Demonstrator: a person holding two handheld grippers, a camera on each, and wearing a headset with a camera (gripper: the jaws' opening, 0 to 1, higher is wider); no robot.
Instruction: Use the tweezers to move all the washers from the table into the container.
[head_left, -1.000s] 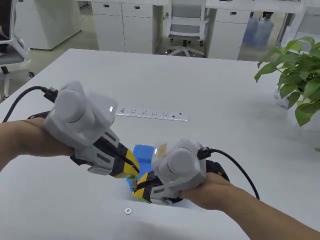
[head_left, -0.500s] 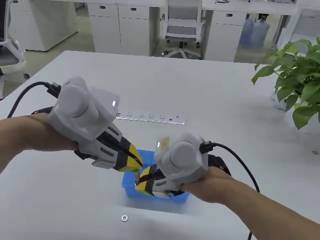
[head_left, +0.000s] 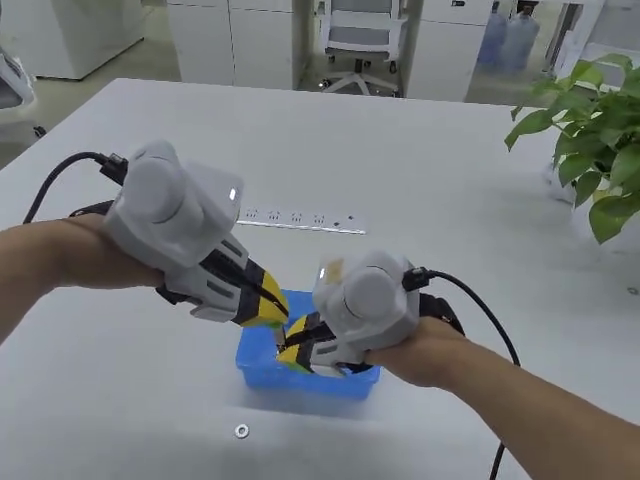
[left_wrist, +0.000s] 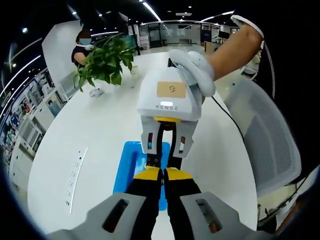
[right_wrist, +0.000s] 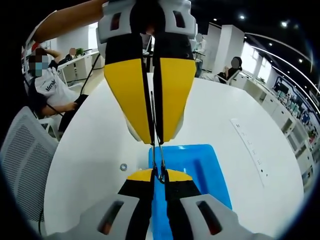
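One washer (head_left: 241, 431) is sitting on the table (head_left: 450, 180), outside the blue container (head_left: 300, 386) at about 7 o'clock. The tweezers (right_wrist: 154, 125) are over the container, pinched between the left gripper (left_wrist: 162, 173)'s yellow jaws. Their lower end runs into the right gripper (right_wrist: 159, 175), whose jaws are squeezed together on it too. Left gripper comes in from 10 o'clock, right from 4. Power strip (head_left: 298, 219) lies at 12, potted plant (head_left: 600, 130) at 2.
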